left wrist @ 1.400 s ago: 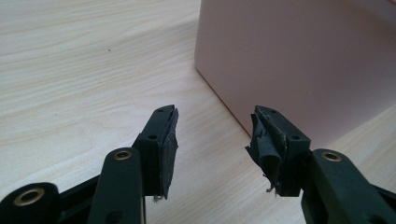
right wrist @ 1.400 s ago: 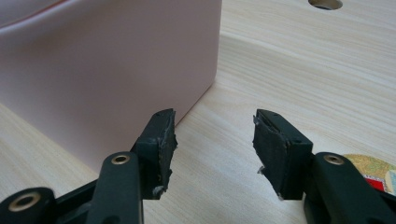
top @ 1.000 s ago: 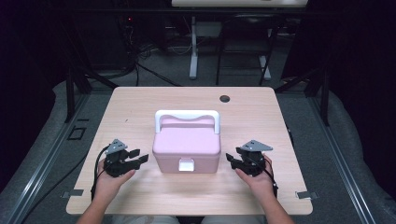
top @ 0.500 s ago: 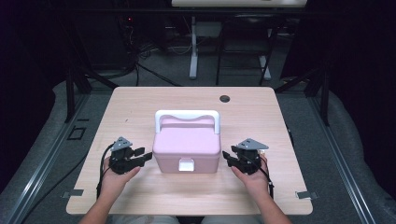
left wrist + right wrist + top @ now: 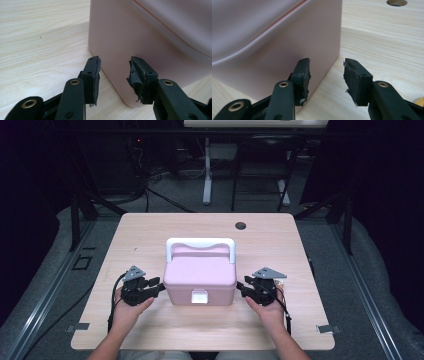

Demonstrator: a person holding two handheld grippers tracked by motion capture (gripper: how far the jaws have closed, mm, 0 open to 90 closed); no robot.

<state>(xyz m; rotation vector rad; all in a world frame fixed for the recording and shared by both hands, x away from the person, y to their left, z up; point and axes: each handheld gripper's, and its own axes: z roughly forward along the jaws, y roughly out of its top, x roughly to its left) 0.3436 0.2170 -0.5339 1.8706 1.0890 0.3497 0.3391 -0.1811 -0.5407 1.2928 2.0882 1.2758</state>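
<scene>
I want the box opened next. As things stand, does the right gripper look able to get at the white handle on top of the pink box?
Probably yes. The right gripper is open beside the pink box, and nothing lies over the white handle.

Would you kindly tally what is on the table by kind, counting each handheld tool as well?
Pink box with white handle: 1
Left tool and right tool, both open beside the box: 2
Hole in the tabletop: 1
Total: 4
</scene>
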